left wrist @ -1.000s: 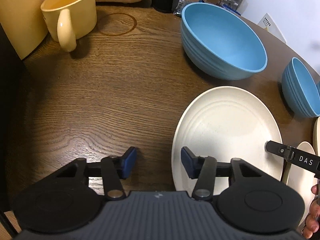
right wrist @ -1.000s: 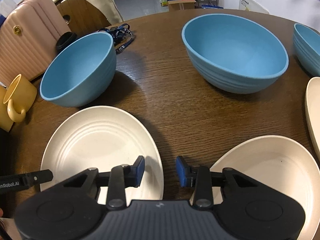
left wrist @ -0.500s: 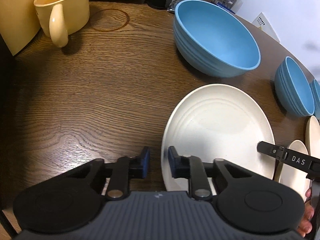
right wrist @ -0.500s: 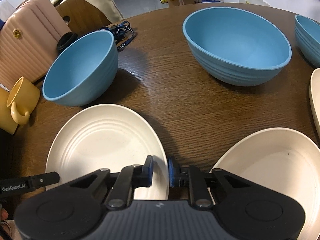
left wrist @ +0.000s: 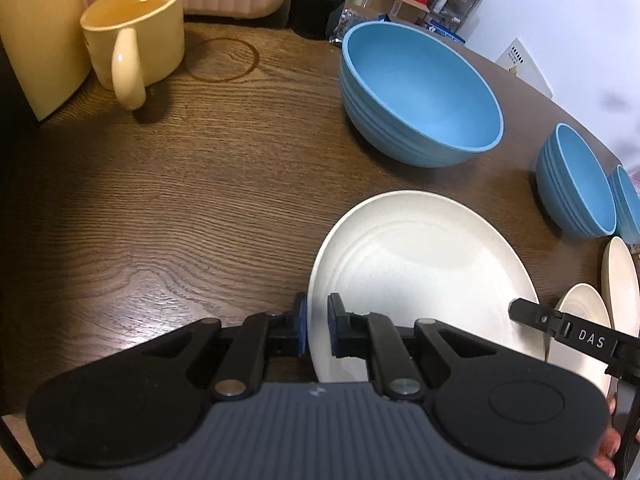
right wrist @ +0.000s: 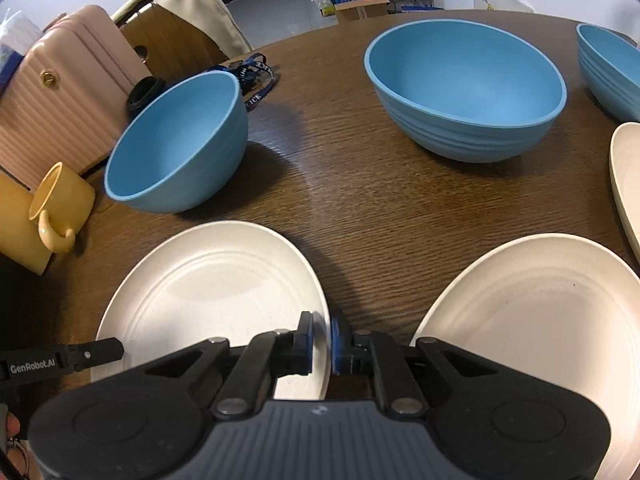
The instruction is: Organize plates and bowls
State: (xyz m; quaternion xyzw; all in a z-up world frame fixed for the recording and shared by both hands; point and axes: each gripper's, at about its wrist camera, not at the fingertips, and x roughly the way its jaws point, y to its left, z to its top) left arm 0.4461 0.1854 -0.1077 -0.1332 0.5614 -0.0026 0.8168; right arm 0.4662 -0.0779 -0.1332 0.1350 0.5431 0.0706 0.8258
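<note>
Table (right wrist: 360, 208) w/ plate (right wrist: 216, 280) at near edge, 2nd plate (right wrist: 540, 320) to its right, apart. Behind 1st plate: bowl (right wrist: 180, 144); mug (right wrist: 60, 204) left of that bowl. Bigger bowl (right wrist: 468, 88) behind, btwn the two plates. 3rd bowl (right wrist: 612, 72) far right, another plate (right wrist: 626, 176) in front of it.

A round cream plate with faint concentric rings (left wrist: 420, 276) lies flat on the dark wooden table, its left and right edges each pinched between blue pads. Beyond it sits a large, empty, ribbed sky-blue bowl (left wrist: 420, 92), upright. A wider blue bowl (right wrist: 466, 84) stands further right, another (right wrist: 612, 68) beside it. A second cream plate (right wrist: 536, 320) lies just right of the first, a third (right wrist: 628, 184) past it.
</note>
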